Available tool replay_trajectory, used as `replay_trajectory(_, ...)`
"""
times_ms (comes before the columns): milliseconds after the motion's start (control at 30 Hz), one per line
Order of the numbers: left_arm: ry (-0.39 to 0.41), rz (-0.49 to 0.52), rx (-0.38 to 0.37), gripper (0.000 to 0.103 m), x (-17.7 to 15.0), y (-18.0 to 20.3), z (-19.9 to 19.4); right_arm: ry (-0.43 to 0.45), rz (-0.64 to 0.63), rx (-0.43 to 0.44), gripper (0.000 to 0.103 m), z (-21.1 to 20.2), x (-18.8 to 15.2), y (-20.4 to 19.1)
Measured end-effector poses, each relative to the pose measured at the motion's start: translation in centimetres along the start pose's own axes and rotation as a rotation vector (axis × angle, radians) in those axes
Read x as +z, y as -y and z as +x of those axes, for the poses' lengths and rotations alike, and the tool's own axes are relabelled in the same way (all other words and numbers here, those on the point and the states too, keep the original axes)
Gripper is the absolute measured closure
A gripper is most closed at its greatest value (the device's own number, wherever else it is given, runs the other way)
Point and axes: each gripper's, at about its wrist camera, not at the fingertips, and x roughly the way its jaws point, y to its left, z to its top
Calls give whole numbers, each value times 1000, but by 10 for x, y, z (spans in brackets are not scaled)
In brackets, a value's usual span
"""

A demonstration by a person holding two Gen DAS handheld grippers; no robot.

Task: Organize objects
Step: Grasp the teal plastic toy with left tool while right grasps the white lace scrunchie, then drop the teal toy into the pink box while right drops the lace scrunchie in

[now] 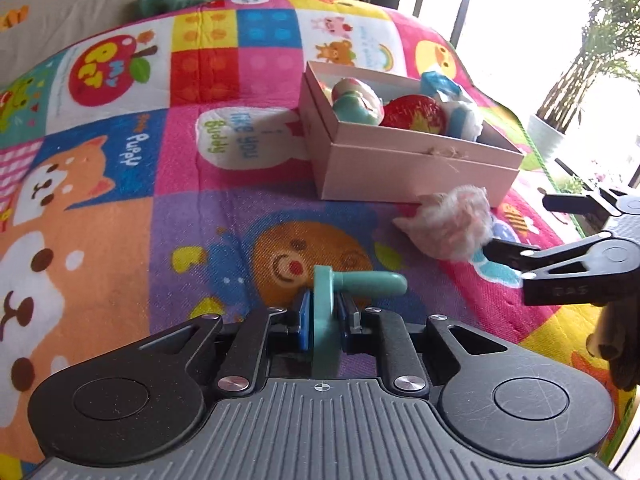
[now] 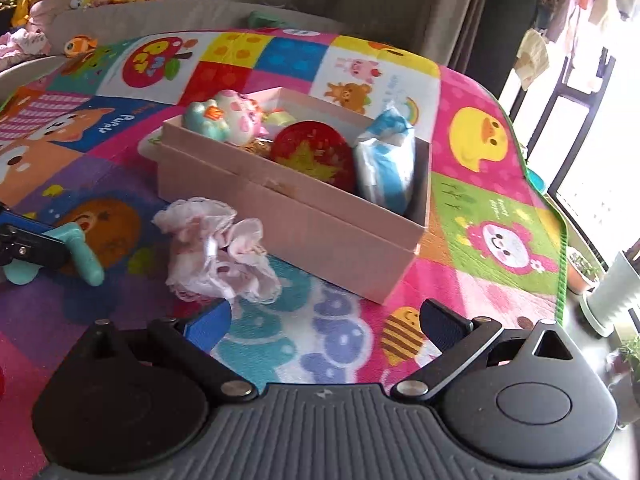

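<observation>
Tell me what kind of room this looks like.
Probably a living room or play area at home: a cartoon play mat covers the floor, a pink box holds toys, and a beige sofa with plush toys stands behind.

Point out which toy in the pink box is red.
The round red strawberry-print toy, lying in the box between the pale piglet squishy and the blue-white packet.

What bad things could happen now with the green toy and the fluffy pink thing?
1. The left gripper pinches the teal toy only by its thin flat disc, so it might twist or slip out.
2. The pink box already looks crowded, so the toy may not fit.
3. The right gripper, jaws wide open, might catch only a frill of the pink lace cloth and drop it.
</observation>
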Motion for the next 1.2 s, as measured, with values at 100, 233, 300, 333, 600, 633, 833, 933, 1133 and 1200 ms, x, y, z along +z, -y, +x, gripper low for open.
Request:
replay_trajectory(100, 10, -16, 0, 85, 0, -1, 1, -13, 67, 147, 2, -8, 2, 9)
replay_trajectory(233, 17, -18, 4, 85, -2, 0, 0, -27, 69, 199, 2, 1, 10, -5)
replay_trajectory(300, 15, -21, 4, 85, -2, 0, 0, -28, 62, 210, 2, 10, 14, -15)
replay_trajectory(333, 13, -27, 3, 85, -2, -1, 1, -28, 58, 217, 3, 13, 16, -19)
replay_trajectory(600, 15, -61, -10, 85, -2, -4, 1, -24, 20, 226, 33, 25, 26, -46)
replay_trajectory(633, 18, -64, -13, 85, -2, -5, 0, -35, 11, 234, 41, 25, 27, -47)
replay_trajectory(833, 44, -54, -20, 85, -7, -5, -1, -55, 69, 309, 72, -1, 28, -33)
replay_trajectory(933, 45, -51, -17, 85, -7, -5, -1, -33, 84, 312, 72, -21, 24, -17)
replay_trajectory(1133, 40, -23, -3, 89, -7, 0, -4, 7, 133, 260, 72, -53, 10, 22)
replay_trajectory(1200, 54, -4, -44, 89, -2, 4, -10, 32, 154, 229, 72, -60, 7, 36)
